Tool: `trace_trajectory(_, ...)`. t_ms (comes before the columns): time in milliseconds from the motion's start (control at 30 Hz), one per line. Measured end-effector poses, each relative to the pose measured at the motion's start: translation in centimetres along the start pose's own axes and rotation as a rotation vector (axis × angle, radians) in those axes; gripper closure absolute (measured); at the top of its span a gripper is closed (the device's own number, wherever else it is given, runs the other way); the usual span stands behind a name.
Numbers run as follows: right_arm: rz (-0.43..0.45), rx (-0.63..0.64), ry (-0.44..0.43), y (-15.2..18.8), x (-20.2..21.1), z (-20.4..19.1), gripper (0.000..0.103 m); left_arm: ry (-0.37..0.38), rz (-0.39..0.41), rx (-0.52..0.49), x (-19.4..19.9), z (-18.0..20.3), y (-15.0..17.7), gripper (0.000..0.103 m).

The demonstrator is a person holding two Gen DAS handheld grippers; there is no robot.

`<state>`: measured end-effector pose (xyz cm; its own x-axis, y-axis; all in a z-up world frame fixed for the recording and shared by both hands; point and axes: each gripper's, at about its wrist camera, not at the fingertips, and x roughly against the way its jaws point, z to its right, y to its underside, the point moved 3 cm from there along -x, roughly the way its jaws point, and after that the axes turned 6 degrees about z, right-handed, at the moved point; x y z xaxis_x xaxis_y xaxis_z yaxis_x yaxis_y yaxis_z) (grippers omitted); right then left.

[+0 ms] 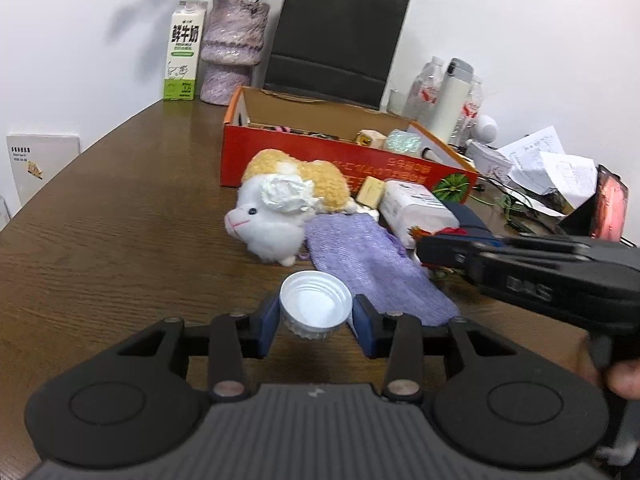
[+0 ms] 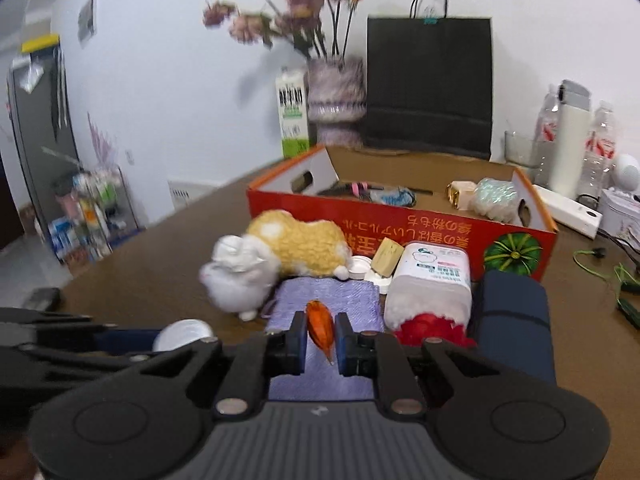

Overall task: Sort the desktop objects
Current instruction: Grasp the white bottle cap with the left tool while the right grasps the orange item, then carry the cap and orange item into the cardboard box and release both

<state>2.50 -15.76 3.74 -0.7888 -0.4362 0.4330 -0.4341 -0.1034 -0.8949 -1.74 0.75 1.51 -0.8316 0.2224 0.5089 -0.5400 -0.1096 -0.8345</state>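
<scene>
While the left hand-held gripper (image 1: 316, 316) pinches a white cap (image 1: 315, 309) between its pads, the right hand-held gripper (image 2: 320, 338) is clamped on a small orange piece (image 2: 319, 326). Both hang over the near end of a purple cloth (image 1: 372, 264) on the desk (image 1: 120, 240). Beyond lie a plush toy (image 1: 280, 204) and, farther off, a red box (image 1: 320, 160).

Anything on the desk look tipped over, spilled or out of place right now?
Nothing spilled or broken. The plush sheep lies on its side in front of the red box, and the white tissue pack is tipped over beside it. Loose papers are piled at the far right. Both look like unsorted clutter, not damage.
</scene>
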Motion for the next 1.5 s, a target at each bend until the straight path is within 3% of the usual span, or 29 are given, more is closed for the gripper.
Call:
trace_trajectory(200,0.012,-0.049,0.046,2.1,5.5,0.3,0.09,0.034,-0.017,-0.013,1.4,1.5,1.2,0.063)
trace_trajectory(433,0.047,-0.101,0.092,2.9,8.8,2.4,0.09,0.076,0.004,-0.021,3.0,3.0,0.6,0.063)
trace_trajectory(633,0.107,-0.125,0.075,-0.1,8.8,4.5,0.09,0.121,0.042,0.037,2.0,1.8,-3.6,0.063)
trace_trajectory(767,0.154,-0.088,0.089,-4.2,6.8,5.6,0.09,0.07,0.09,0.015,-0.9,0.7,-8.1,0.063)
trace_trajectory(900,0.14,-0.076,0.071,-9.6,2.1,7.5,0.09,0.027,0.089,-0.052,-6.2,-0.1,-14.0,0.063)
trace_trajectory(1033,0.06,-0.058,0.073,-14.6,-5.7,9.4,0.09,0.014,-0.007,-0.104,-14.7,-1.5,-18.4,0.062)
trace_trajectory(1133,-0.036,-0.035,0.067,-17.2,-13.3,10.8,0.09,-0.1,-0.084,-0.069,-20.5,-3.3,-19.7,0.063)
trace_trajectory(1300,-0.267,-0.086,0.125,-17.6,-25.2,13.4,0.09,-0.164,-0.203,-0.084,-26.2,-3.8,-19.3,0.062)
trace_trajectory(1400,-0.351,-0.061,0.191,-16.6,-29.7,14.2,0.09,-0.256,-0.184,-0.186,-27.3,-3.2,-18.0,0.06)
trace_trajectory(1500,-0.391,-0.069,0.221,-15.6,-31.7,14.8,0.088,-0.236,-0.187,-0.173,-27.0,-3.0,-17.9,0.049)
